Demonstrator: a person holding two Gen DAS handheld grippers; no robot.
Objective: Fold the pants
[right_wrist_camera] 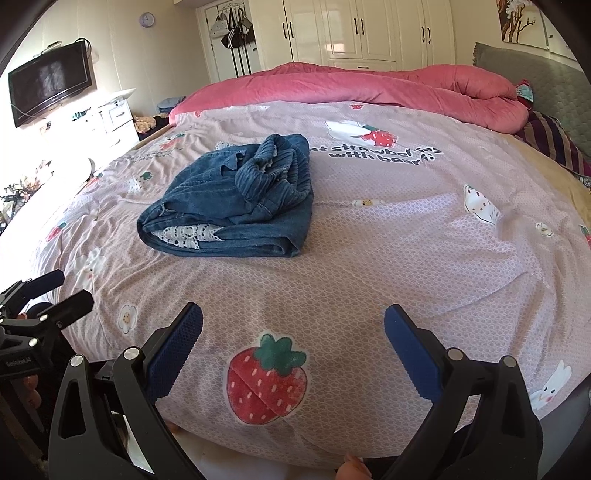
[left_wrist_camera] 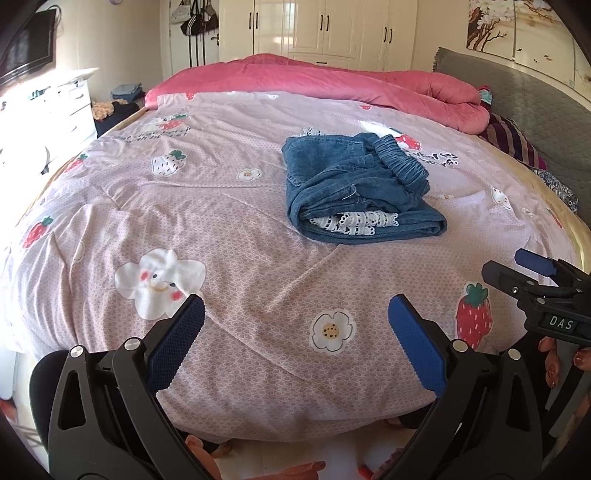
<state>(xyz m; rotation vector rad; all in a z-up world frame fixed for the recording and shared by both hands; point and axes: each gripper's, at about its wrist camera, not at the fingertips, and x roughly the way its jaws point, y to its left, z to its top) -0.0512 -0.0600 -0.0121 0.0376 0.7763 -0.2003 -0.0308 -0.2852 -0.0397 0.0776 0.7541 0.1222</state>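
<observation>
The blue denim pants (left_wrist_camera: 354,184) lie folded into a thick, rumpled bundle on the pink strawberry-print bedspread (left_wrist_camera: 229,229), toward the middle of the bed and well apart from both grippers. The gathered elastic waistband (left_wrist_camera: 400,162) sits bunched on top of the bundle, and a strip of white lace trim (left_wrist_camera: 351,221) peeks out between the folded layers at the near edge.

The left gripper (left_wrist_camera: 295,310) hovers over the near edge of the bedspread with its blue-padded fingers (left_wrist_camera: 177,343) spread wide and nothing between them. The right gripper (right_wrist_camera: 293,314) hangs likewise over the foot of the bed, its fingers parted and empty, above a printed strawberry (right_wrist_camera: 266,384). Each gripper shows at the edge of the other's view, cut off by the frame.

No open container shows; the white wardrobe (left_wrist_camera: 332,29) on the far wall has its doors closed, so its contents are hidden, and the white drawer unit (left_wrist_camera: 70,107) on the left is washed out by strong sunlight. A rolled pink quilt (left_wrist_camera: 317,77) lies across the far side of the bed, partly covering striped bedding (left_wrist_camera: 513,140) by the grey headboard (left_wrist_camera: 517,96). Below the bed edge, fingers and a foot of the person appear only in part, and what lies on the floor there is hard to make out
</observation>
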